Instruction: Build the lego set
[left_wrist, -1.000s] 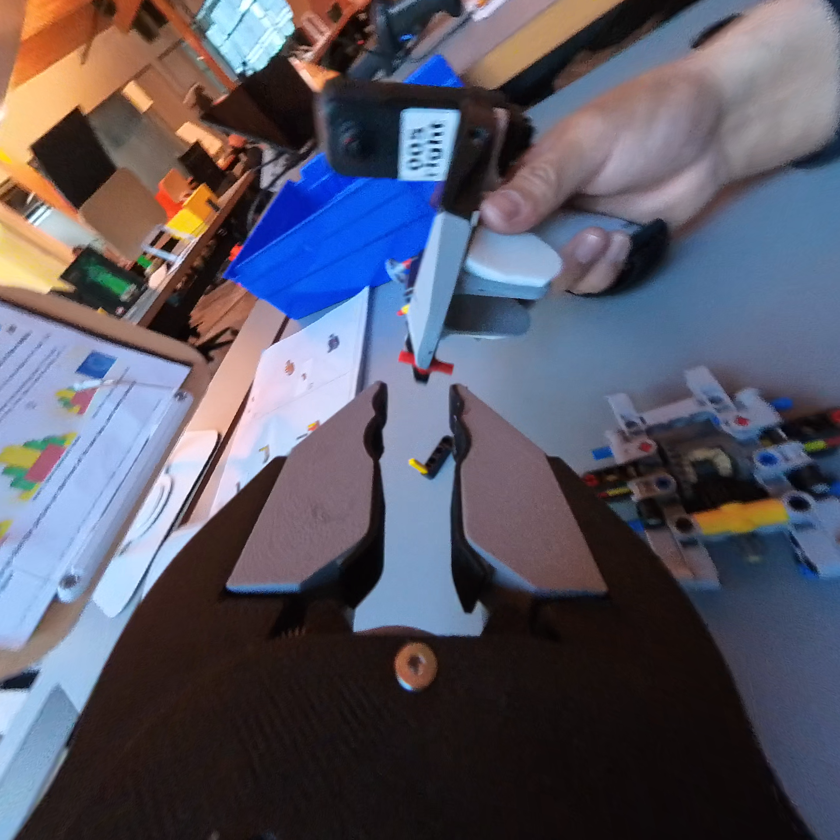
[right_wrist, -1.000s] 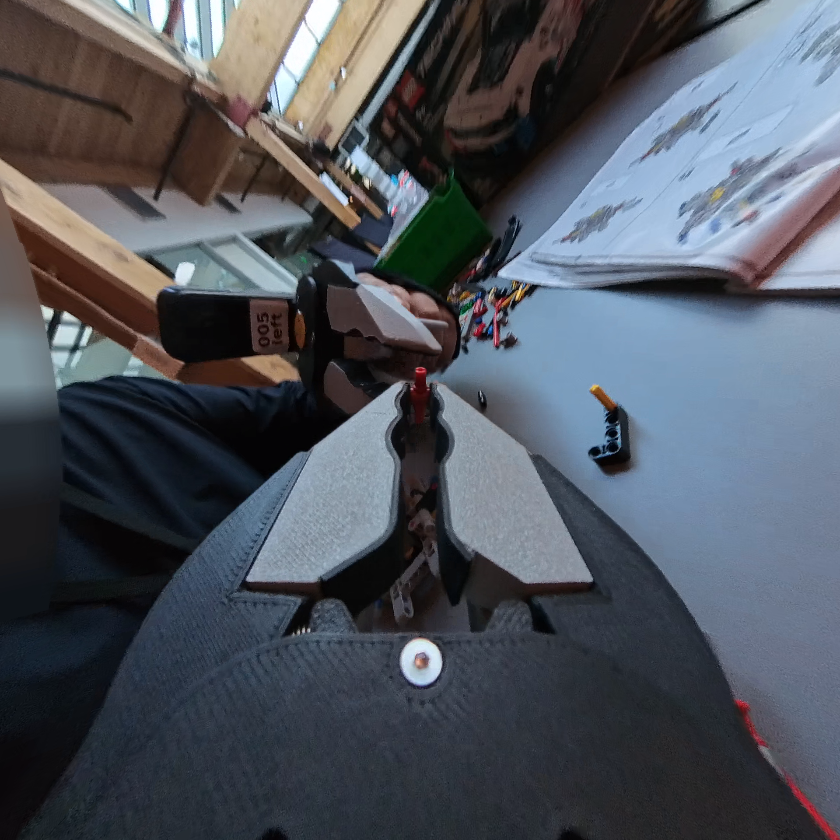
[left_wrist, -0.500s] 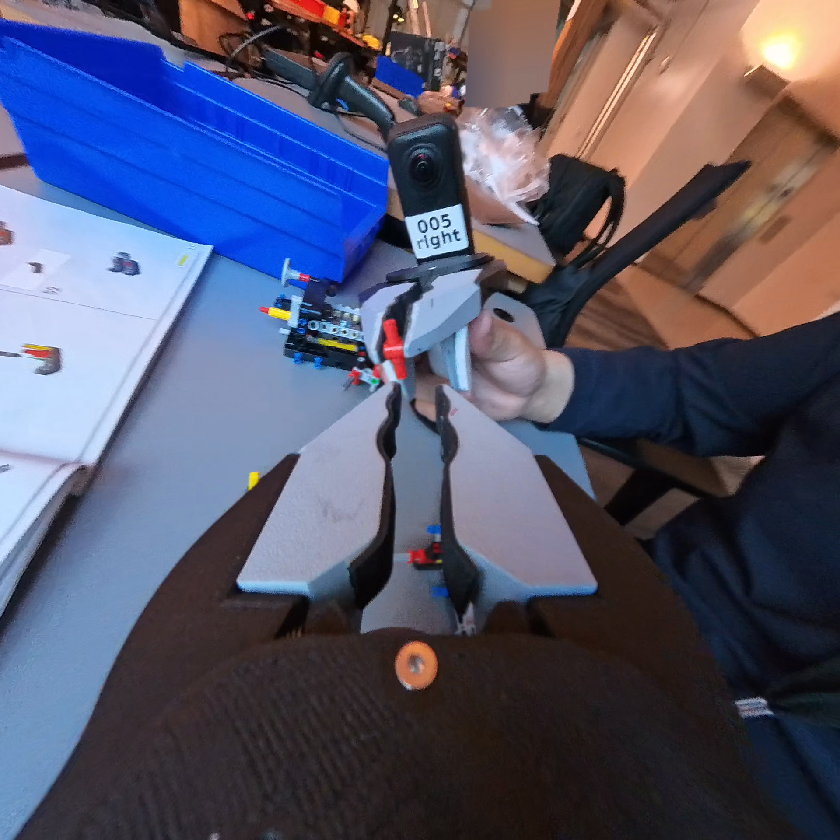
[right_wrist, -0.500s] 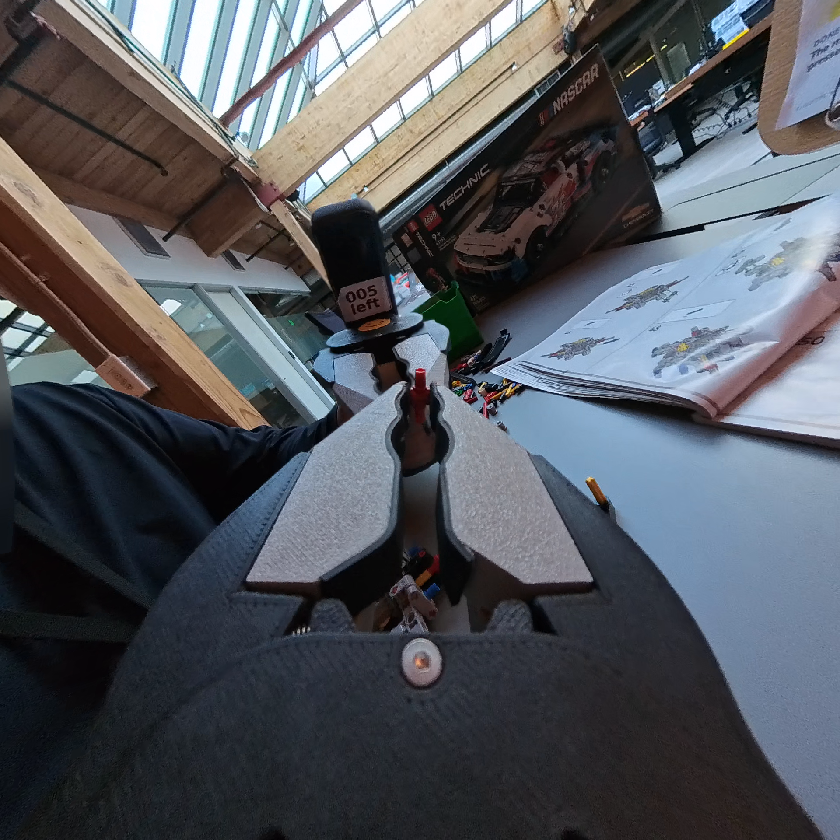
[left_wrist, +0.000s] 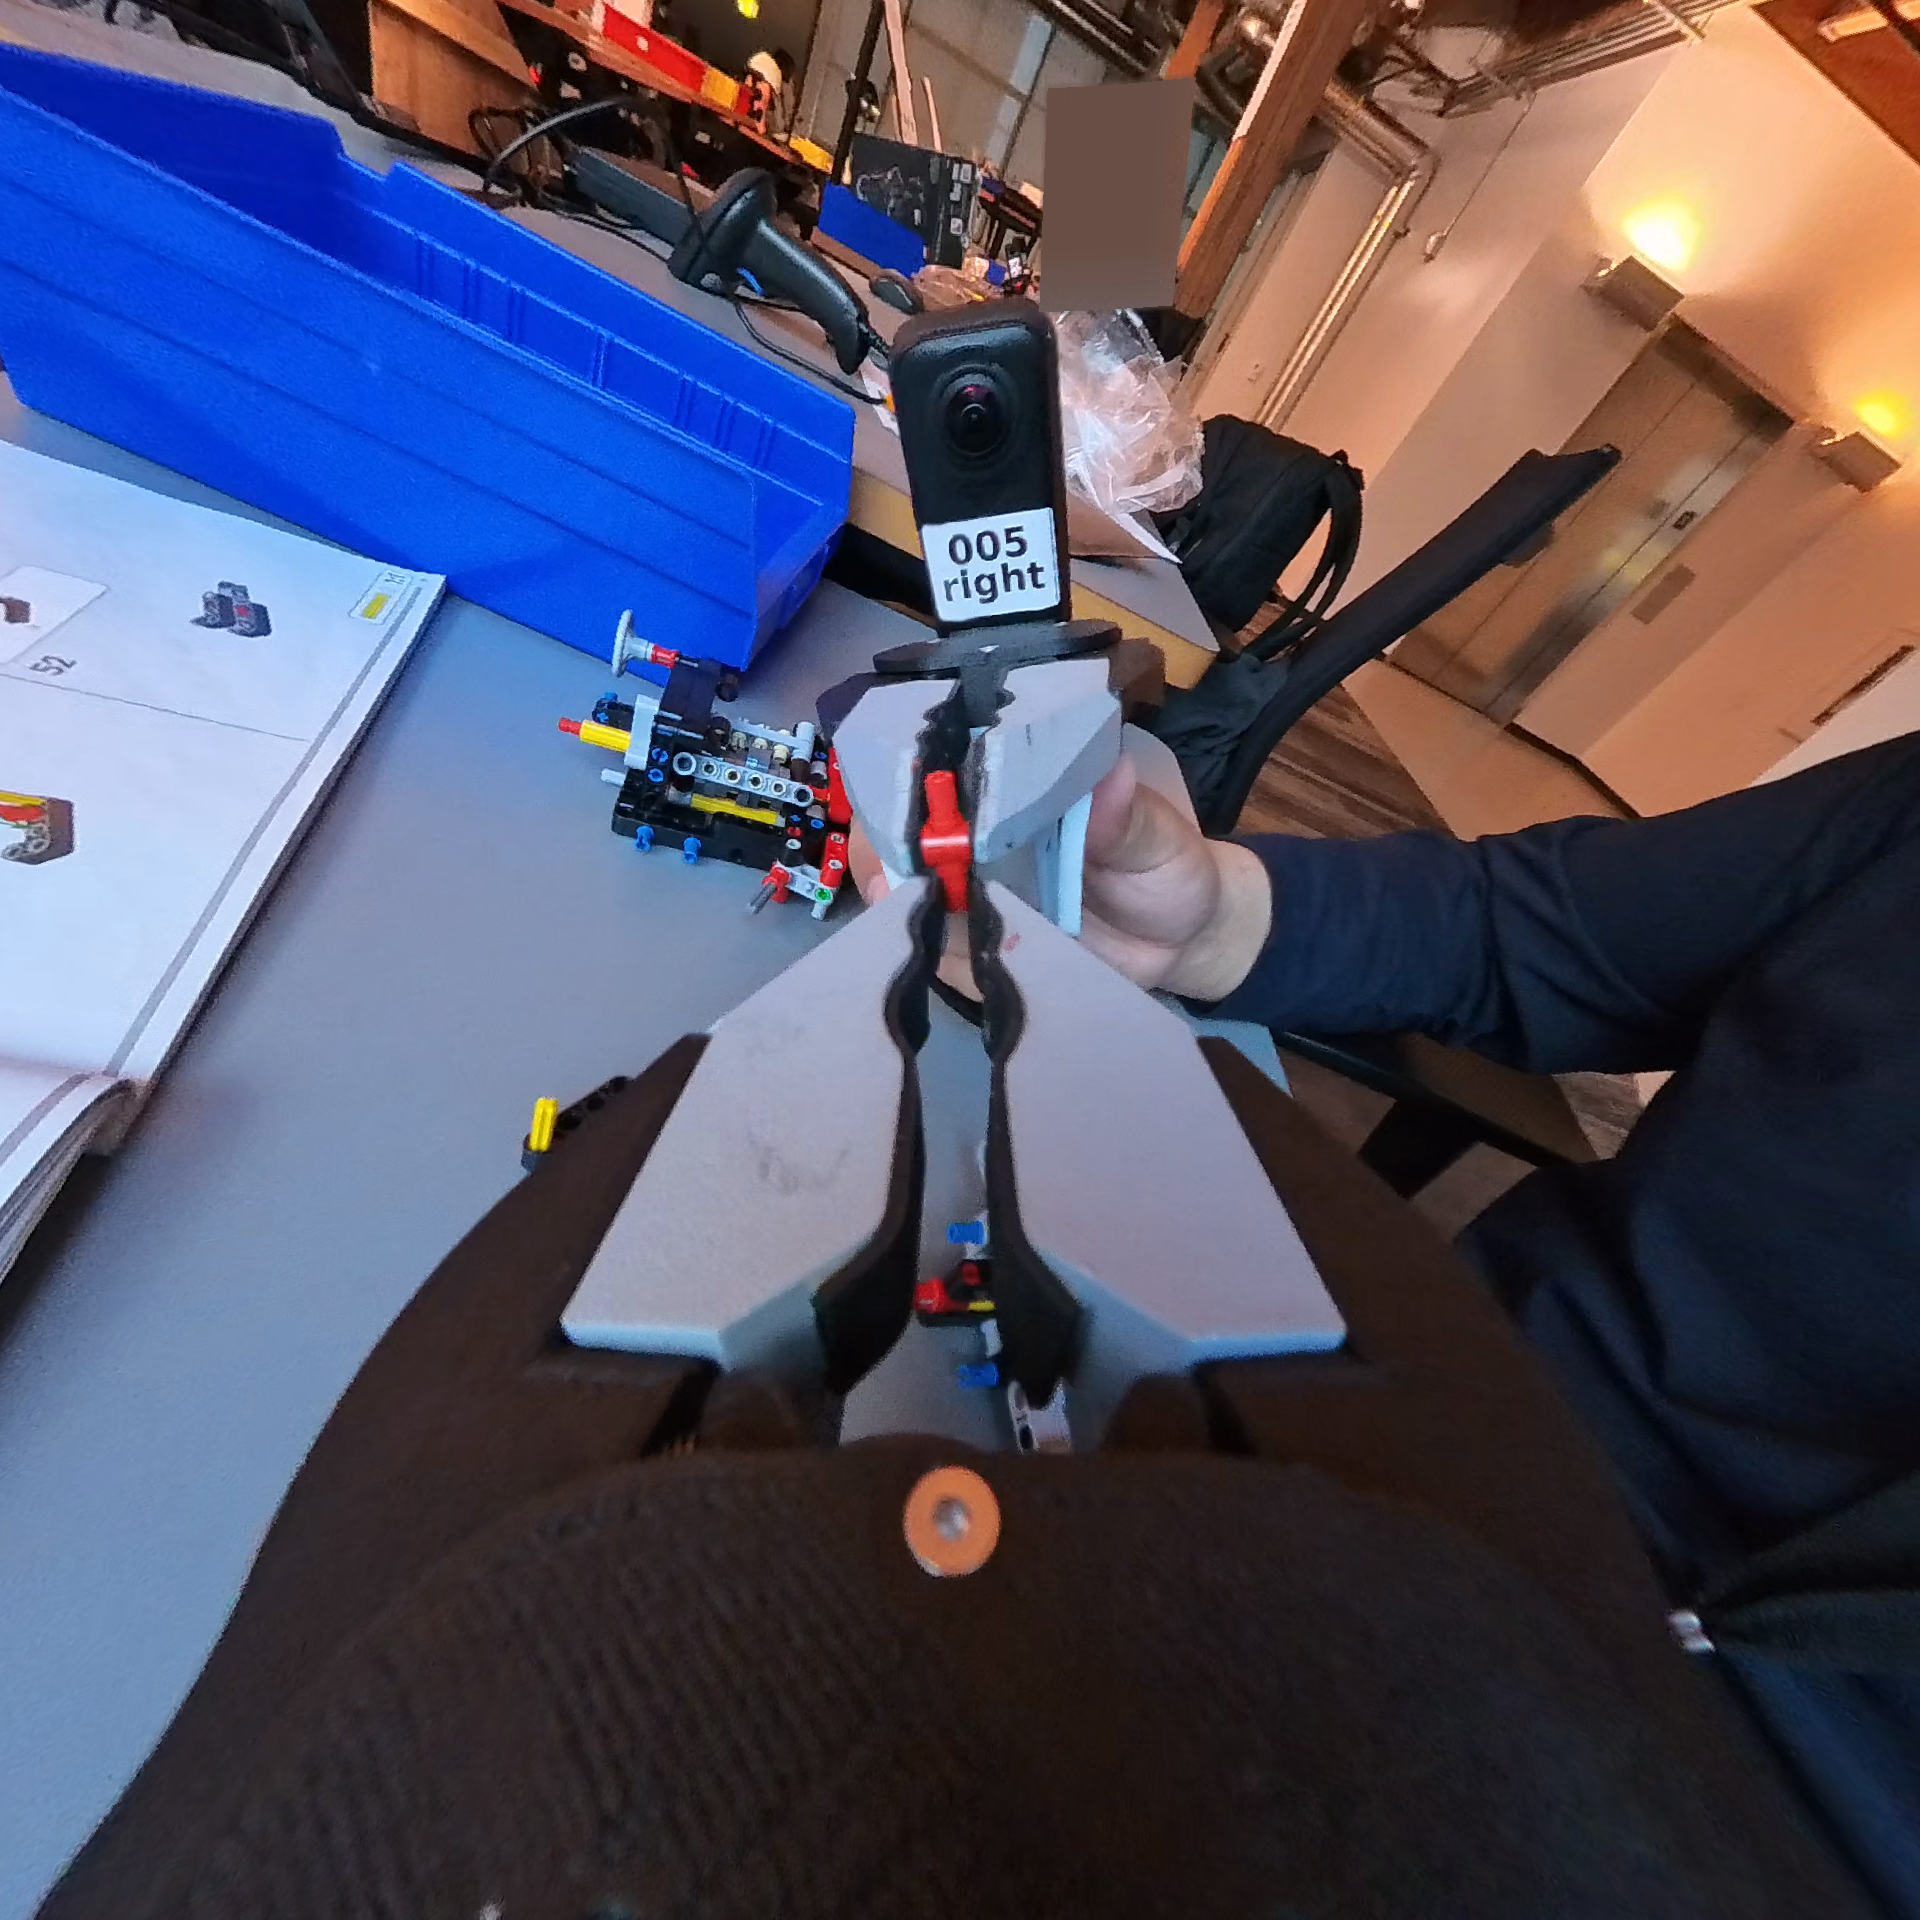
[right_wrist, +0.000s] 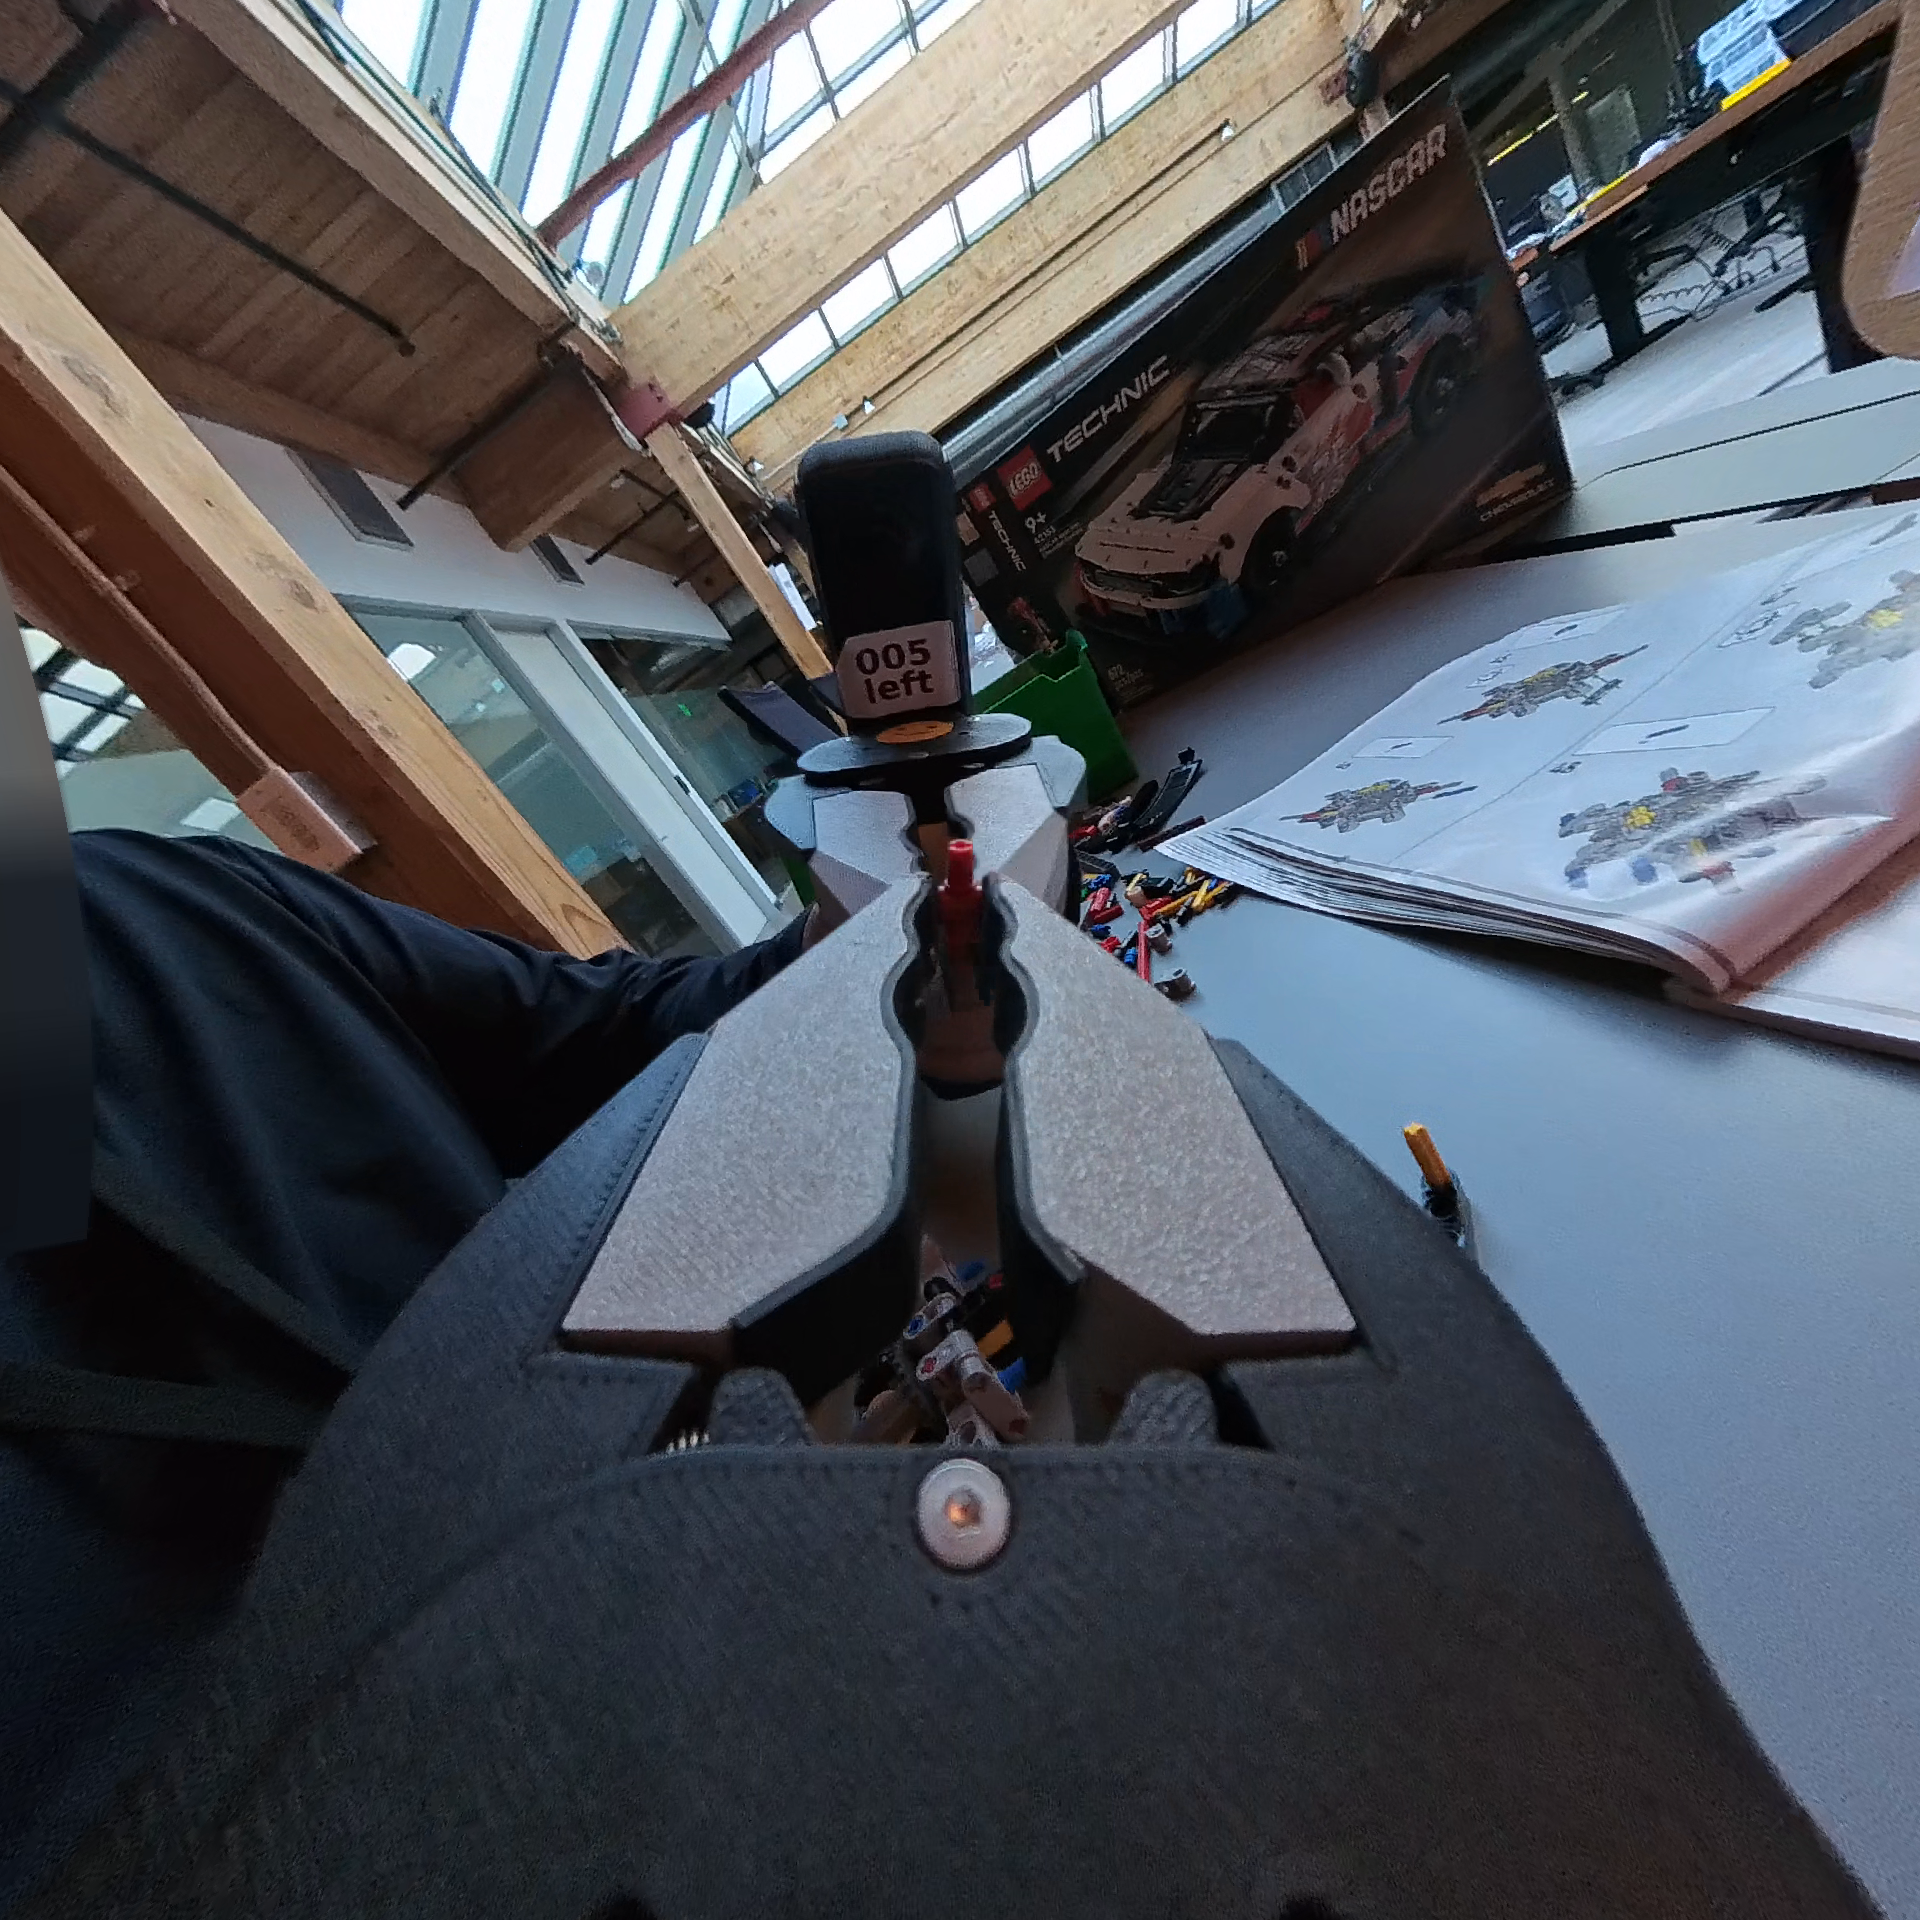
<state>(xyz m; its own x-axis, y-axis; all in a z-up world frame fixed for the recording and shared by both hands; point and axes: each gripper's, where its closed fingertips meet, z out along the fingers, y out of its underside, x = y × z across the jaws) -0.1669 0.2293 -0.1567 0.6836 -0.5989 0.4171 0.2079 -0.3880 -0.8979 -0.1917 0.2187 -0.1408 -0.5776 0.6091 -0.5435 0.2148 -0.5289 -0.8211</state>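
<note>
Red pin (left_wrist: 943, 844), small plastic building-set part with a collar at its middle, held up in the air above the grey surface (left_wrist: 416, 987), between the two tools that face each other tip to tip.

Right tool (right_wrist: 958, 902): fingers close together, clamped on the red pin; the pin's tip sticks out past the fingertips toward the other tool. Seen from the far side, the pin's upper half sits between the right tool's black pads, collar exposed.

Left tool (left_wrist: 948, 906): fingers nearly together at the tips, which meet the pin's lower end. Pads look to be touching it, but whether they truly pinch it or only flank it I cannot tell; the end of the pin is buried between the black pad edges.

A hand (left_wrist: 1153, 894) in a dark sleeve grips the right tool's handle; most of that handle is hidden behind the fingers.

On the surface: a half-built model (left_wrist: 717, 779) of black, grey, yellow and red parts, beside a blue bin (left_wrist: 416, 416). Open instruction booklet (left_wrist: 156, 779), cut off at the left edge. A small black piece with a yellow peg (left_wrist: 540, 1127) lies close by the left tool's body, partly hidden. Loose coloured parts (right_wrist: 1153, 904) heaped near a green bin (right_wrist: 1070, 696); a large printed box (right_wrist: 1278, 468) stands behind. More small pieces glimpsed through the tools' gaps, too cramped to identify.
</note>
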